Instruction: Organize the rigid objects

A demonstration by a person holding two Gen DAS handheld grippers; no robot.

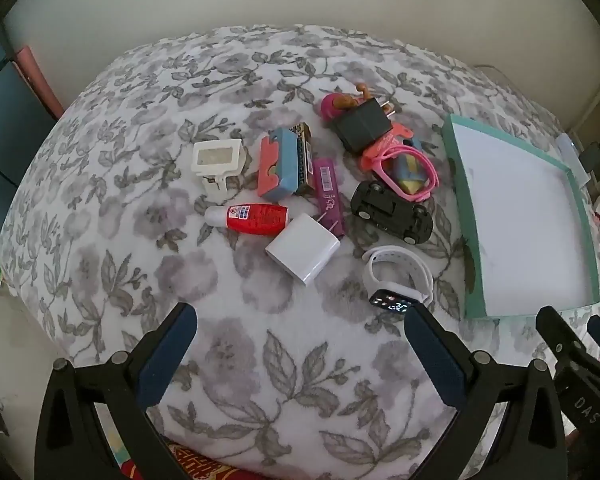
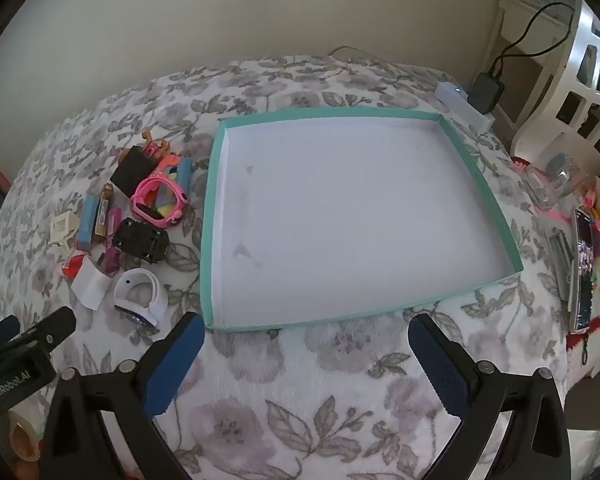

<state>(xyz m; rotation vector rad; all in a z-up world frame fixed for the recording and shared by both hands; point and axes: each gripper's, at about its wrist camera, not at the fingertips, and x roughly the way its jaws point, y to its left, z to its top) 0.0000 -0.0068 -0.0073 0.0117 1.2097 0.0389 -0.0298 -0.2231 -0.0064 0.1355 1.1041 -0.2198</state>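
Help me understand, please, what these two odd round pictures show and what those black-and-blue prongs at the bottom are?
Each picture comes from a fisheye camera mounted on a hand-held gripper, looking forward along its jaws. One view belongs to the left gripper, the other to the right gripper; both stand open and hold nothing. Below them is a floral blanket. On it lie small items in a pile: a white charger, a red bottle, a black toy car, a white smartwatch and pink goggles. To their right sits an empty teal tray.
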